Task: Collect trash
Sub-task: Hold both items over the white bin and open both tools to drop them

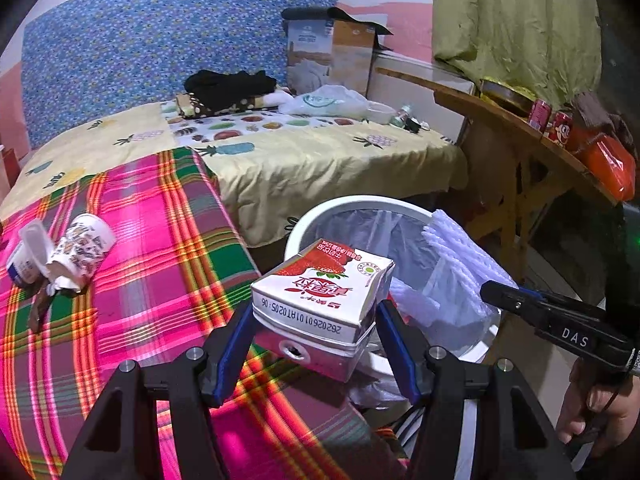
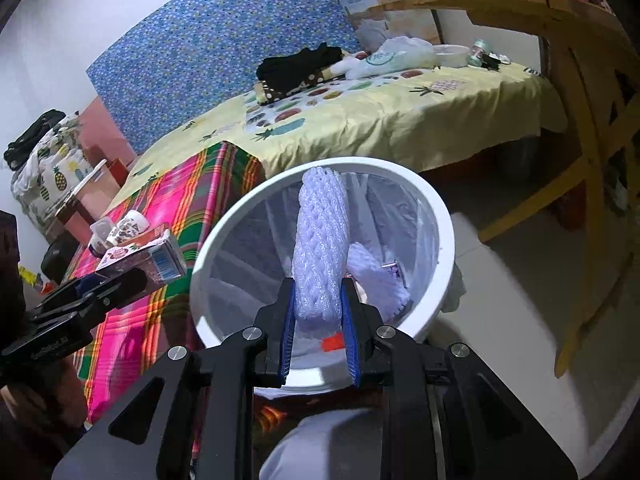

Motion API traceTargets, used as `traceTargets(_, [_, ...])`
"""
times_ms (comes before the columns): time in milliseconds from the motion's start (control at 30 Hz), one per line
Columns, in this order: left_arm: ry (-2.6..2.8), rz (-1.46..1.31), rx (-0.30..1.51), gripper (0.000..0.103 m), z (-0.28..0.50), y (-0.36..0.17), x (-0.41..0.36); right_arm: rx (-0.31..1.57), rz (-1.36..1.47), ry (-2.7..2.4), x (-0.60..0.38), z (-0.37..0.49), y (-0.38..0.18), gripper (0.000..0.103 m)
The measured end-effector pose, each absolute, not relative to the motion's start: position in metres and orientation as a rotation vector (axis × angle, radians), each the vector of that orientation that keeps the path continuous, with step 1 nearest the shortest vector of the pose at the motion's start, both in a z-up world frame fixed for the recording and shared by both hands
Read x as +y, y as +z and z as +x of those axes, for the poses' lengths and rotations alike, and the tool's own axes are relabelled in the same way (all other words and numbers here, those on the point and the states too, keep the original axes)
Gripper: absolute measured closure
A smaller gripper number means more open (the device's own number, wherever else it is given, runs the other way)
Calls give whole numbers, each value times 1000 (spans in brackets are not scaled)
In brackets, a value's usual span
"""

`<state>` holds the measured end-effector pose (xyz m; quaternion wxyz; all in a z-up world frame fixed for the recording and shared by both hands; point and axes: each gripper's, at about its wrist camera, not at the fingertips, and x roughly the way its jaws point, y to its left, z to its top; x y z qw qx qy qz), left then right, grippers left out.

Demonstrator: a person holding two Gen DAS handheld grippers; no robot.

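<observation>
My left gripper (image 1: 316, 320) is shut on a strawberry milk carton (image 1: 320, 296) and holds it above the plaid blanket, beside the white bin (image 1: 372, 202). The carton also shows in the right wrist view (image 2: 140, 256). My right gripper (image 2: 319, 300) is shut on a white foam fruit net (image 2: 320, 240) and holds it over the open mouth of the white bin (image 2: 436, 216), which has a clear liner. More foam netting (image 2: 376, 276) lies inside the bin. Empty yogurt cups (image 1: 60, 252) lie on the plaid blanket (image 1: 160, 248).
The bed has a yellow pineapple sheet (image 1: 320, 160) with black clothes (image 1: 230, 88), a plastic bag (image 1: 324, 102) and a cardboard box (image 1: 332, 56) at the back. A wooden table (image 1: 512, 128) with red cans (image 1: 548, 120) stands on the right.
</observation>
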<state>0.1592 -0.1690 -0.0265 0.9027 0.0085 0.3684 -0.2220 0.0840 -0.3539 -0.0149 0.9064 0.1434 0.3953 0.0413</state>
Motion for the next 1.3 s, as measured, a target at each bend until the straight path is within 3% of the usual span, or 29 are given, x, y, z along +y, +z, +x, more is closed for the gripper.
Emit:
traceTargets(667, [-485, 41, 804, 41, 175, -41, -194, 803, 336, 33, -372, 84, -16, 74])
traceTargets(1300, [-397, -68, 799, 41, 155, -34, -135, 737, 325, 95, -356, 80, -1, 73])
